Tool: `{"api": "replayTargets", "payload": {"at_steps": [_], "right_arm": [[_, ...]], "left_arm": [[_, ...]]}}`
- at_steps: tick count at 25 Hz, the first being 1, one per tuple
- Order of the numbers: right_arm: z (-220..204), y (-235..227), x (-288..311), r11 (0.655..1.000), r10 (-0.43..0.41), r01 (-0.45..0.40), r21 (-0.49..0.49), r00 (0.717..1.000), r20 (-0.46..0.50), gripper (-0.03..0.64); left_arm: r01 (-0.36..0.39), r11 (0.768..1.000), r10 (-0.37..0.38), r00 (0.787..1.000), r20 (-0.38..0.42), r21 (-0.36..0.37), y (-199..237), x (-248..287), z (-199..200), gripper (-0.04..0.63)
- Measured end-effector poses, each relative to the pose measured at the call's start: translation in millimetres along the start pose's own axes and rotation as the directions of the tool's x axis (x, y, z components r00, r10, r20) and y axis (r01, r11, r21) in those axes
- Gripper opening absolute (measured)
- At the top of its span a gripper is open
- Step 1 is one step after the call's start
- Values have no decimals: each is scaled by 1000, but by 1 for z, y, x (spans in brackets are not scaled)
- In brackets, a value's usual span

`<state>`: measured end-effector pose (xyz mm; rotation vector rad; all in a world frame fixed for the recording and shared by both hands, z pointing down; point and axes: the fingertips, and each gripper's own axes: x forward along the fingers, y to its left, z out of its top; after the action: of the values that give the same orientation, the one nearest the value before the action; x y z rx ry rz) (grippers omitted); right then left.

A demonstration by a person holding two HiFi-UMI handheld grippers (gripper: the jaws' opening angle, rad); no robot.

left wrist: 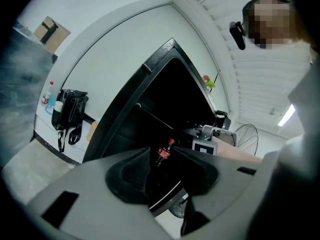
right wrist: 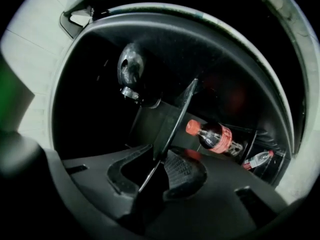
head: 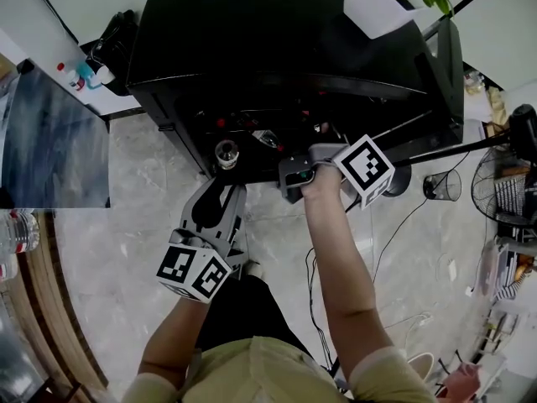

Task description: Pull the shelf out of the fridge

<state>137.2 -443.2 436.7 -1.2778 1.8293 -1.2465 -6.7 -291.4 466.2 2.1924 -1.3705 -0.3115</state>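
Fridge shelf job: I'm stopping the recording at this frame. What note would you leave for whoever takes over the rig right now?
Left gripper: open and empty, held back from the fridge.
Right gripper: inside the open fridge, closed on the front edge of the shelf.
Things: a cola bottle sits in the fridge close to the shelf.
Done: fridge open, shelf gripped.
Left: draw the shelf straight out, probably slowly, watching the bottle.
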Motion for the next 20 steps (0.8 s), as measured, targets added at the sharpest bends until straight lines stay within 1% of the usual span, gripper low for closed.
{"api": "replayTargets", "payload": {"at_steps": [3,7,9,12,17,20], "right_arm": [[-2,-1,-7,1000,-9,9,12,1000,-2,78],[-3,0,-12,999,-5,5,39,1000,2,74],[-4,2,-15,999,2,-2,45,1000,10,74],[-4,3,-20,999,7,-8,41,1000,25,74],[-7,3,-28,999,14,-15,38,1000,19,74],[-7,1,-31,1000,1,-1,28,1000,14,74]], "left_arm": [[15,998,-14,1000,7,-59,-4,2,2,142],[22,990,-20,1000,21,-137,-5,4,10,155],[25,987,-19,999,39,-159,-3,6,15,156],[34,985,-23,998,64,-172,-2,11,23,156],[35,965,-18,998,66,-259,-1,19,27,156],[35,956,-12,997,82,-293,0,27,28,156]]}}
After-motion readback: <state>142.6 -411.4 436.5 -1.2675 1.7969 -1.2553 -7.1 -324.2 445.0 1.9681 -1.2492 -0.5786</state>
